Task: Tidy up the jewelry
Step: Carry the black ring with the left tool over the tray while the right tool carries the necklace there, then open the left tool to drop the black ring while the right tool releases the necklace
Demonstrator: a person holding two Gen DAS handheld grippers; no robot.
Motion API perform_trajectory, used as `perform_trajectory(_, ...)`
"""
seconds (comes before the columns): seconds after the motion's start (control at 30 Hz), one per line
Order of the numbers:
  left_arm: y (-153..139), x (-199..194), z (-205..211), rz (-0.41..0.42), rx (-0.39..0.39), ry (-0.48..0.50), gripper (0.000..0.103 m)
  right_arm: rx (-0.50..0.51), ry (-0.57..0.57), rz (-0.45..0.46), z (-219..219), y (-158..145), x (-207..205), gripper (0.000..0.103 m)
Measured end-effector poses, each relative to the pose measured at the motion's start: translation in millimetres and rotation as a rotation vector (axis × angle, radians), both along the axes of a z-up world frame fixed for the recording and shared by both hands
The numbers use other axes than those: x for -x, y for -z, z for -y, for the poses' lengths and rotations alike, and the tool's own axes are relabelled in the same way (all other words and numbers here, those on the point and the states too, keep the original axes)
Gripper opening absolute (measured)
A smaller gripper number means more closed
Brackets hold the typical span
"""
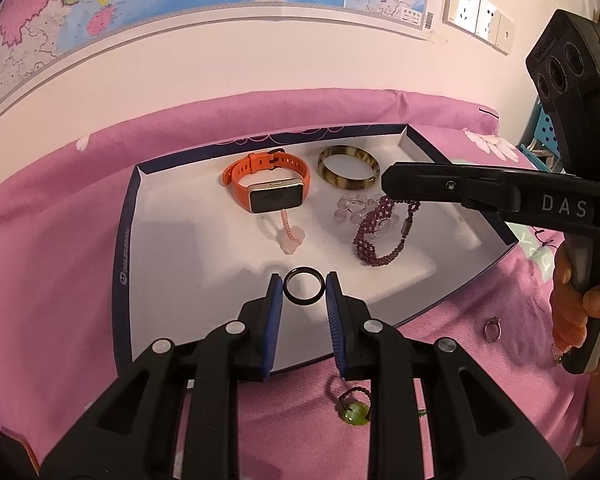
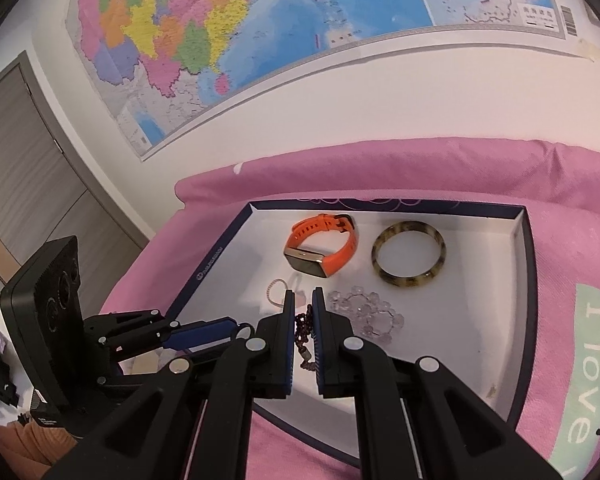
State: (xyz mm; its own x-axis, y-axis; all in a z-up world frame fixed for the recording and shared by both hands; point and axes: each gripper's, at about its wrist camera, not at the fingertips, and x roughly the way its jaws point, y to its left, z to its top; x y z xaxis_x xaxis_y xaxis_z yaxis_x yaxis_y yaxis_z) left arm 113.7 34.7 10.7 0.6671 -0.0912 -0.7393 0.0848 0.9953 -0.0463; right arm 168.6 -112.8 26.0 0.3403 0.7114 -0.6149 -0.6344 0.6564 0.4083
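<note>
Evidently the black ring (image 1: 304, 286) is clamped between the pads of the left gripper (image 1: 303, 294) and held just over the near edge of the open box (image 1: 126, 240), presumably to be set down inside. The dark red bead bracelet (image 1: 374, 240) is pinched by the closed fingers of the right gripper (image 2: 301, 312) near the box's right side, beside the clear bead bracelet (image 1: 352, 208). Two more pieces, a small ring (image 1: 493, 329) and a green bead charm (image 1: 355, 410), are left on the pink cloth (image 1: 60, 300), outside the near edge.

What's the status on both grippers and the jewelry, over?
Left gripper shut on black ring over tray. Right gripper shut on purple beaded bracelet. Two pieces still on pink cloth. Nothing blocking.
</note>
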Motion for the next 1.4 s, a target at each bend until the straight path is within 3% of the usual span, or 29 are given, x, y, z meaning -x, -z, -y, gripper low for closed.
perform_trajectory(0.73, 15, -22, -1, -0.066, 0.004, -0.010, 0.022, 0.087, 0.030, -0.042, 5, 25, -7, 0.009)
perform_trajectory(1.4, 17, -26, -1, -0.064, 0.013, -0.021, 0.023, 0.151, 0.084, -0.036, -1, 36, -24, 0.009)
